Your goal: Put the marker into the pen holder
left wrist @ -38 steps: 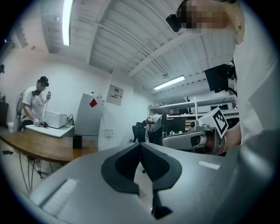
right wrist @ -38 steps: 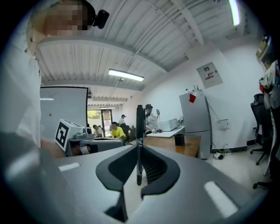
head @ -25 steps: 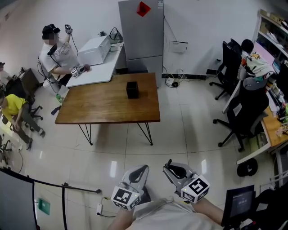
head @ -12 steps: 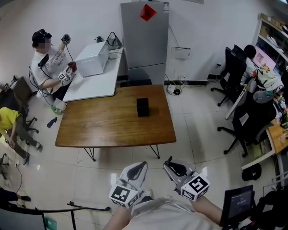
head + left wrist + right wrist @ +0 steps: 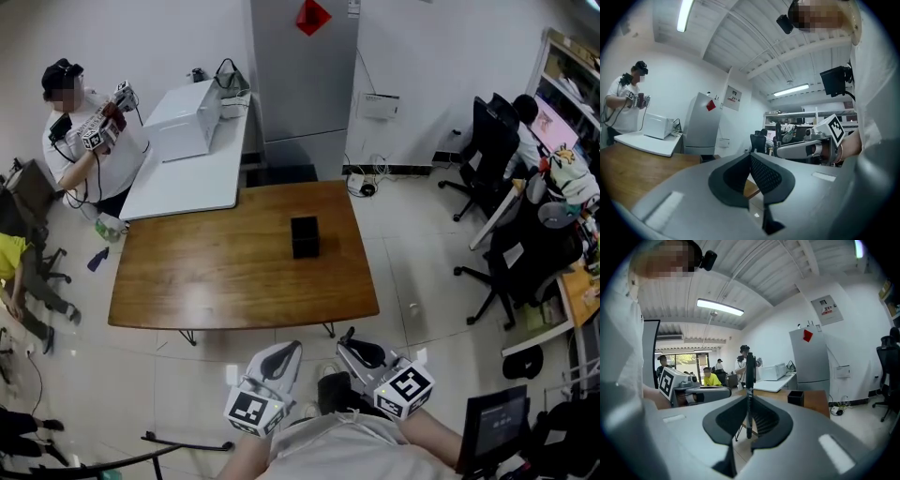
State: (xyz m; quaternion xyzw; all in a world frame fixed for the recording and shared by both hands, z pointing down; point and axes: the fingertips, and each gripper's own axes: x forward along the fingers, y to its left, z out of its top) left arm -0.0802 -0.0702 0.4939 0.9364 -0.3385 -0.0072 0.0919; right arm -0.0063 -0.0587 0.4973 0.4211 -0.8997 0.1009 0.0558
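Head view: a wooden desk (image 5: 216, 272) fills the middle of the room, bare apart from a black pen holder (image 5: 304, 236) standing upright toward its right half. Both grippers hang low at 6 o'clock, short of the desk's near edge and well apart from it. The left gripper (image 5: 289, 351) and right gripper (image 5: 352, 343) point toward 12 o'clock, roughly in line with the holder, which looks like a carrying posture for an approach on foot. Another person (image 5: 70, 122) works beside a white desk (image 5: 183, 173) at 10 o'clock, with office chairs (image 5: 492, 141) at 2 o'clock. Left gripper view: the jaws meet at their tips with nothing between them, so this side is idle and probably kept clear of the other's path. Right gripper view: the jaws are clamped on a dark marker (image 5: 750, 380), pinched low on its barrel so that most of its length stands up toward 12 o'clock. That grip suits carrying, though I judge the marker must be tipped end-down before it can drop into the holder. From here the holder sits on the desk at about 2 o'clock, its open mouth up. The task is at the transport stage, with the desk not yet reached.
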